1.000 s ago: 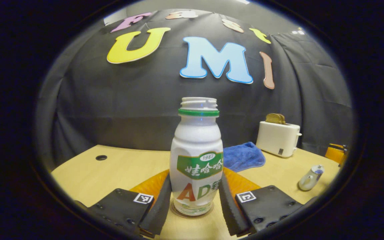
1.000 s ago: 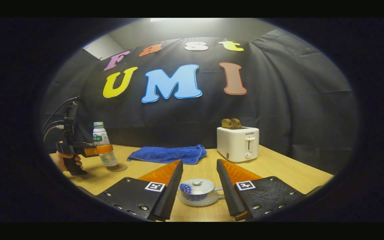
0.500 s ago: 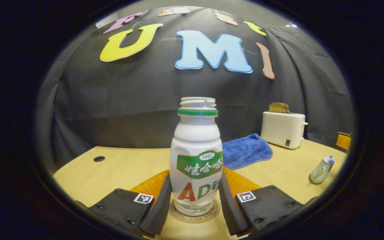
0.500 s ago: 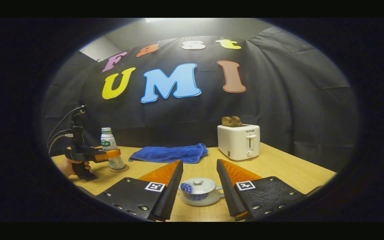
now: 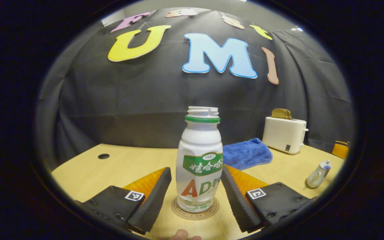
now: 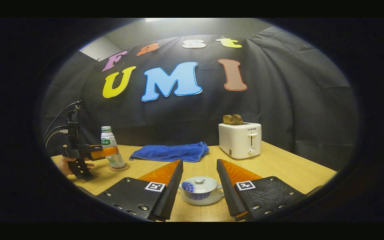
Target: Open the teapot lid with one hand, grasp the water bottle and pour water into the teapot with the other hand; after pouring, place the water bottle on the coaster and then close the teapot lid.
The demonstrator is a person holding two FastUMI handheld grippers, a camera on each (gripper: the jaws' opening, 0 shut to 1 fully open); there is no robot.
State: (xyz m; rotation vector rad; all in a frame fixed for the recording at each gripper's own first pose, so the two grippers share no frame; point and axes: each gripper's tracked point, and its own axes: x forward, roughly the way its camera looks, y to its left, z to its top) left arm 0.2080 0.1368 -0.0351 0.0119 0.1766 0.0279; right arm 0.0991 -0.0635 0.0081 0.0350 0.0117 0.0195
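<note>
It looks like a staged recording booth dressed as a kitchen corner: black cloth wall hung behind a pale wooden table, with a white toaster holding toast and a folded blue towel beyond the right gripper.

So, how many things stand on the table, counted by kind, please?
Bottle: 1
Coaster: 1
Teapot: 1
Blue cloth: 1
Toaster: 1
Total: 5
</note>
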